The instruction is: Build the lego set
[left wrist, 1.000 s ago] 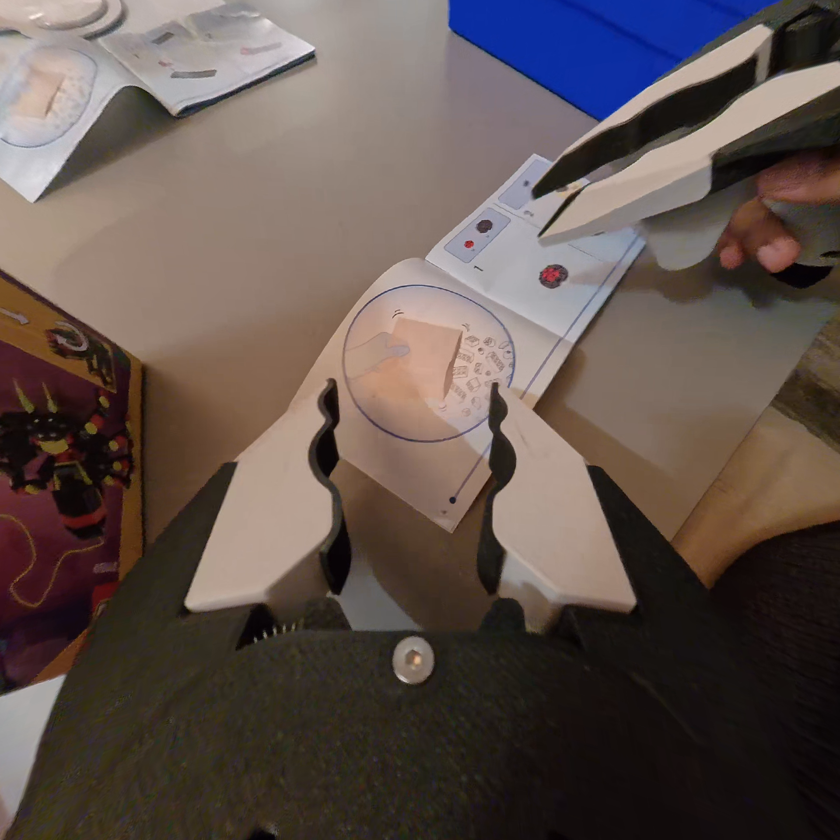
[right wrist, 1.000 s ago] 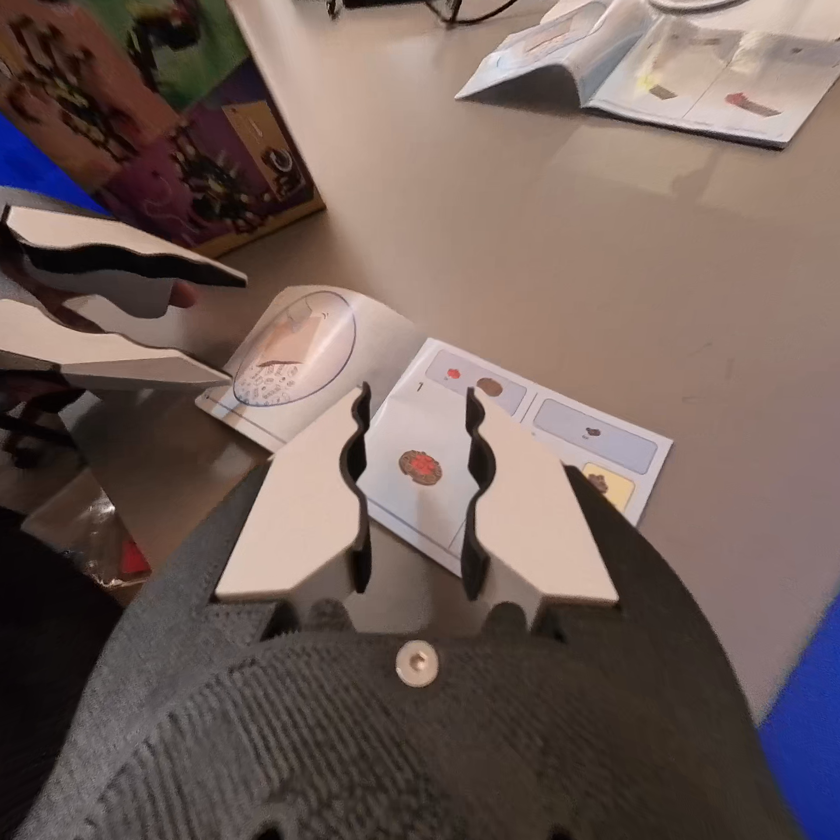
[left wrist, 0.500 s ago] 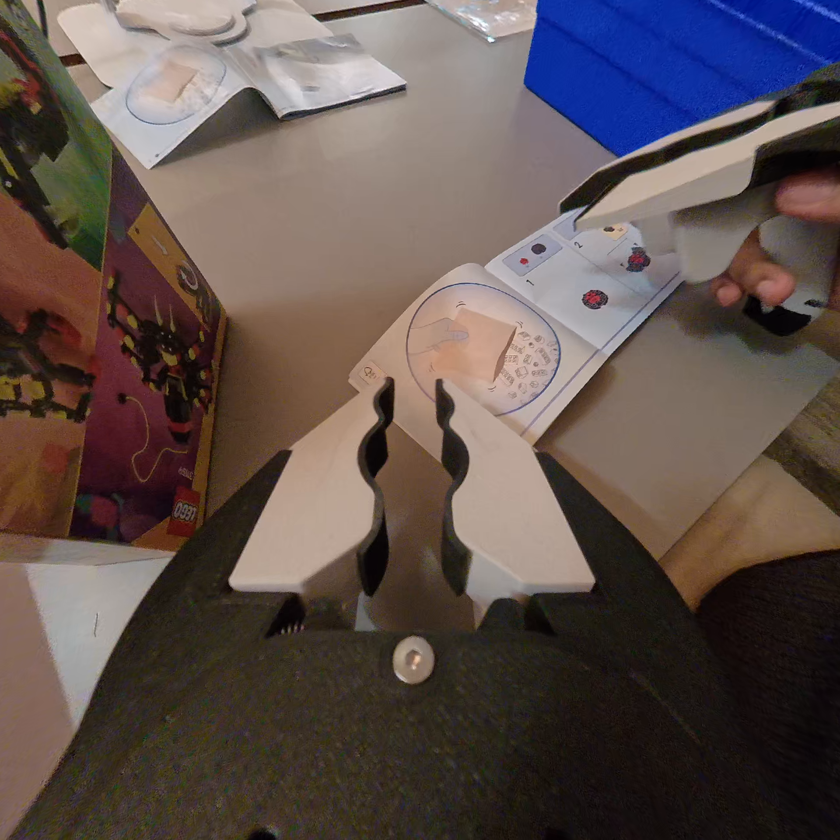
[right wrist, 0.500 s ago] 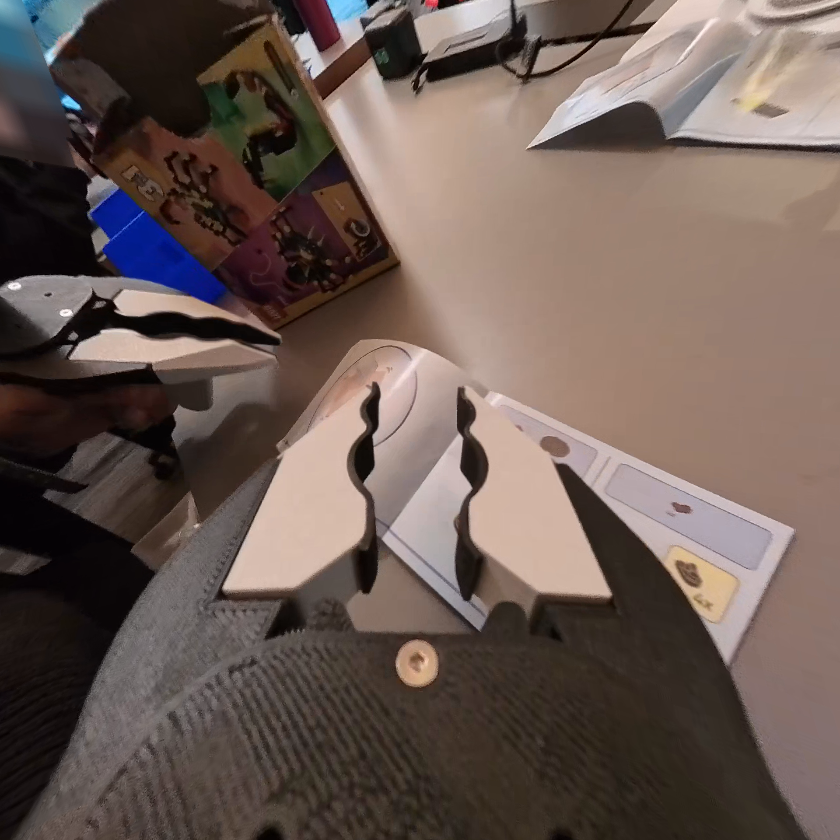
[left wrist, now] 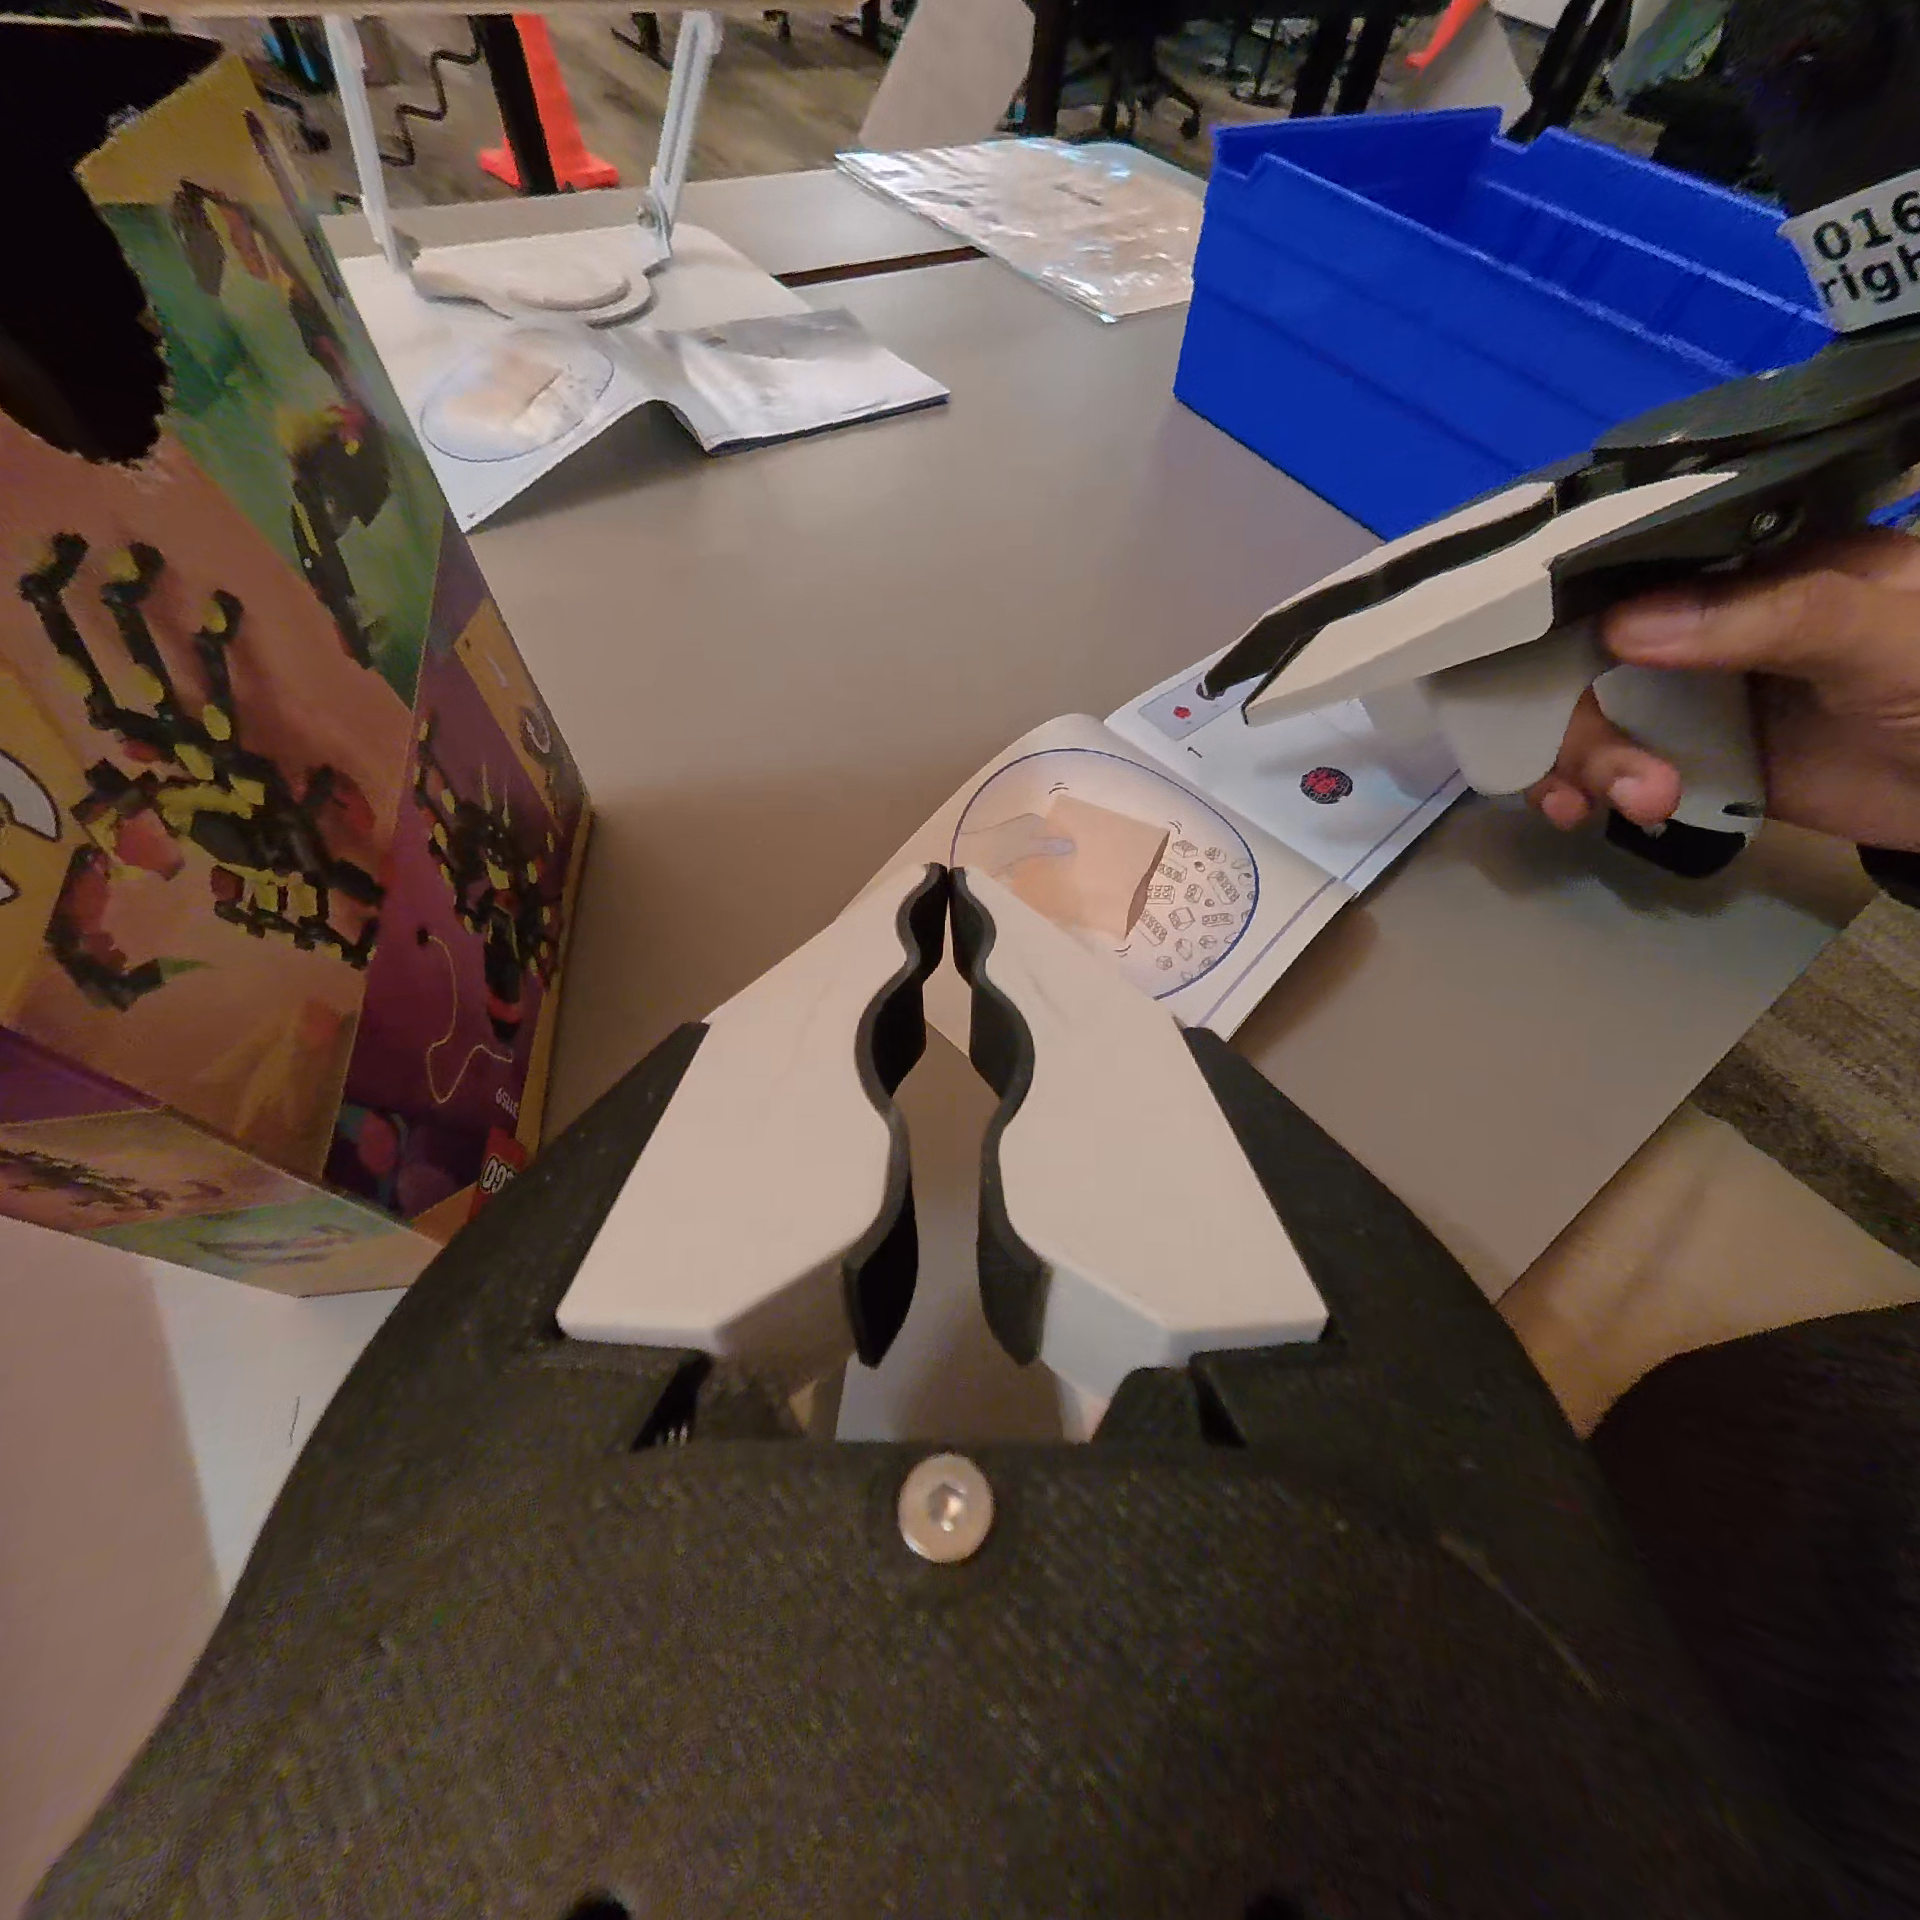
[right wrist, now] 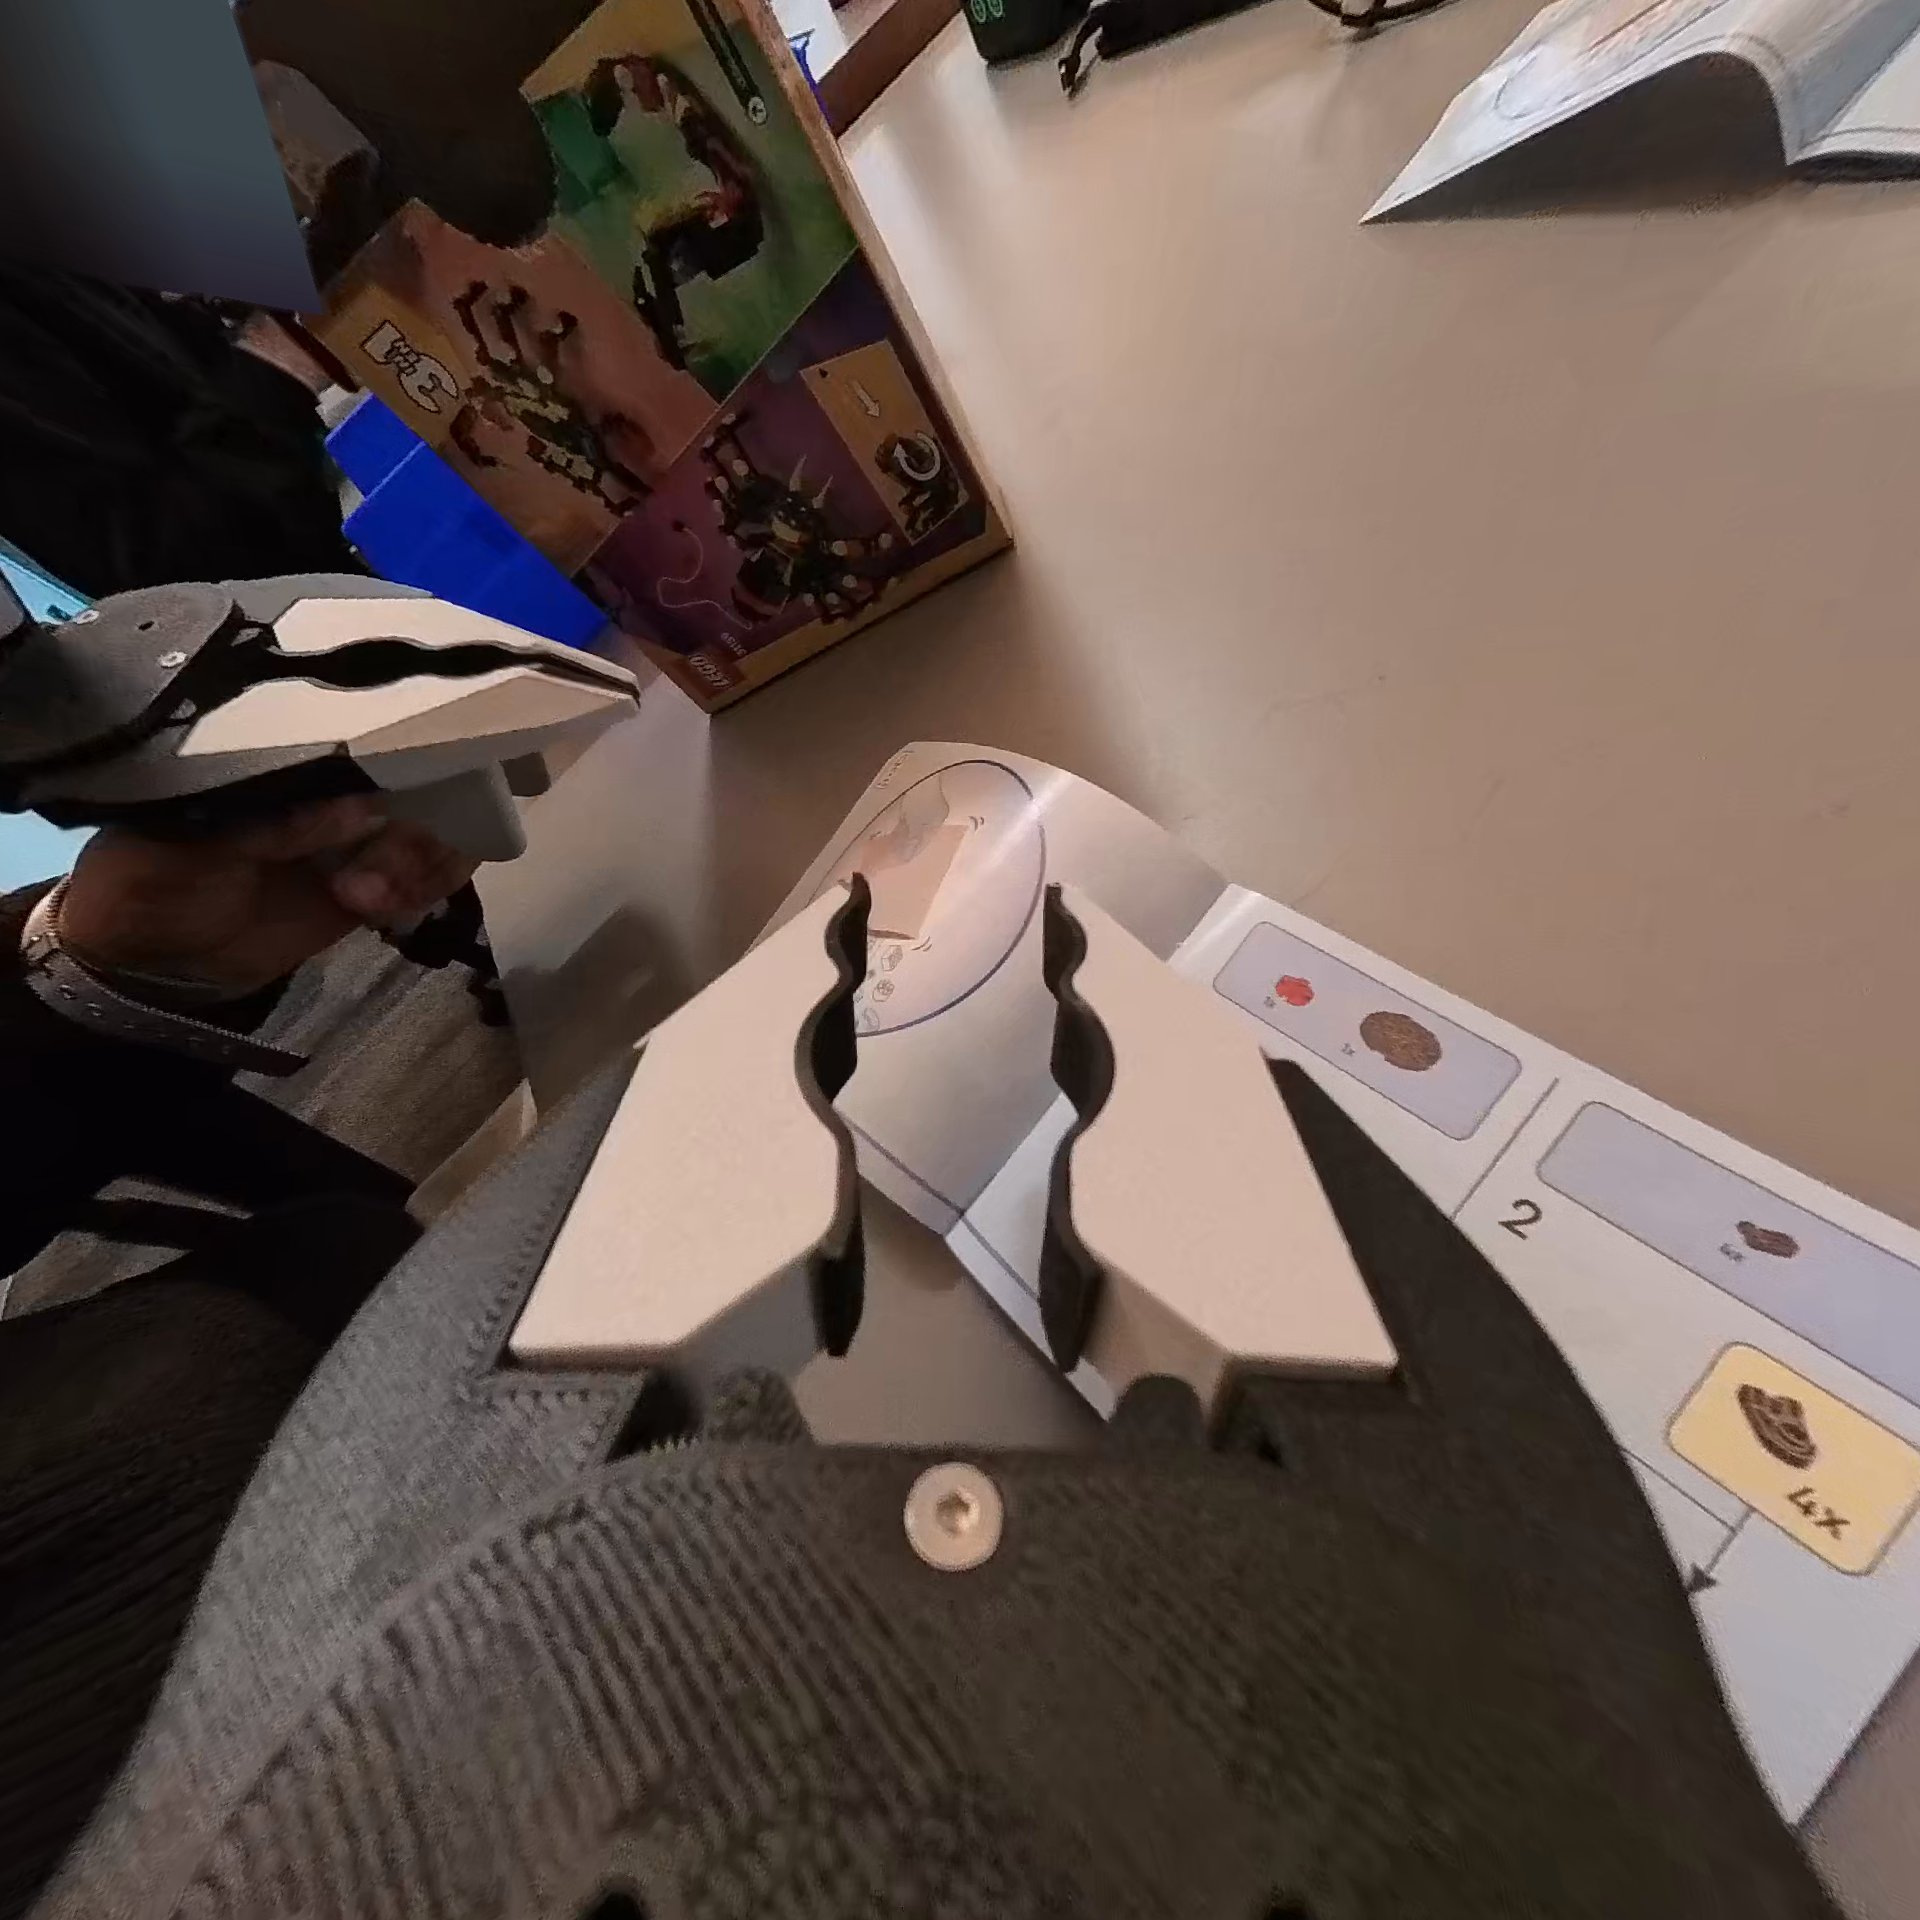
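Two open instruction booklets lie on the worktop [left wrist: 831,665]: one [left wrist: 1195,883] just right of the single lego box [left wrist: 260,727], the other [left wrist: 675,384] behind that box. One blue bin [left wrist: 1455,291] stands right of the farther booklet, with one silvery bag [left wrist: 1039,218] beside it, and two grippers show, the left [left wrist: 951,883] and the right [right wrist: 951,904].

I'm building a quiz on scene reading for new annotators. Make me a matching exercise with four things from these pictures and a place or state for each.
Things
1. left hand-held gripper
2. right hand-held gripper
3. lego box
4. blue bin

Places or states
A. fingers apart, over the open instruction booklet
B. standing upright on the table
C. fingertips touching, nothing between them
D. empty compartments, at the table's far side

Pairs: 1-C, 2-A, 3-B, 4-D
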`<state>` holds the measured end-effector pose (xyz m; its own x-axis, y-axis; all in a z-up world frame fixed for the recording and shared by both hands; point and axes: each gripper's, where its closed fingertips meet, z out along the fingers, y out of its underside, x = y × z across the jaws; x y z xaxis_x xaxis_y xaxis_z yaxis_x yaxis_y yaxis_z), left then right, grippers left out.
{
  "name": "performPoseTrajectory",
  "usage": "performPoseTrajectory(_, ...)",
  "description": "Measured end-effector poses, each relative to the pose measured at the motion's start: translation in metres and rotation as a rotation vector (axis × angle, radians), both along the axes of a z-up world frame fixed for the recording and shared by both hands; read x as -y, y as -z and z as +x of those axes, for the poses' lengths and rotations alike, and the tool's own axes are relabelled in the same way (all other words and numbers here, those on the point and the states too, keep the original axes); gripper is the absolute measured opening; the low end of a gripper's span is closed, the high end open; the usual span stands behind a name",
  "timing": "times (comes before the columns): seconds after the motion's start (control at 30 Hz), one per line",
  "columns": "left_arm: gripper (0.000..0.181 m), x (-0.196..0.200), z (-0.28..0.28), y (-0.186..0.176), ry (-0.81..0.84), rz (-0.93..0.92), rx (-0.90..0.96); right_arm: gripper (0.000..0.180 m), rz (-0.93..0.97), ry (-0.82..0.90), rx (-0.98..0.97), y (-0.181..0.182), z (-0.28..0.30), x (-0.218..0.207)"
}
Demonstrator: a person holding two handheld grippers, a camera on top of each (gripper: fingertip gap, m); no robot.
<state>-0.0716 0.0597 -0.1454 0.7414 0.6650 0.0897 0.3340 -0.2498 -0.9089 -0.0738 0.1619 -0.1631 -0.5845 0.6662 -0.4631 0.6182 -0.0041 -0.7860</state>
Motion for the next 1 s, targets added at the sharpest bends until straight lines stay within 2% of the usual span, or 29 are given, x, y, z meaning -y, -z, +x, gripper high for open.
performPoseTrajectory(0.23,0.0,-0.0005,-0.0001,0.002,0.003,-0.007,0.006,0.033,0.0,-0.052,0.01,0.0008,0.0063,0.0059)
performPoseTrajectory(1.0,0.0,-0.0025,0.0029,0.0074,0.023,-0.015,0.037,0.031,0.013,-0.049,0.0,0.0009,0.005,0.0038)
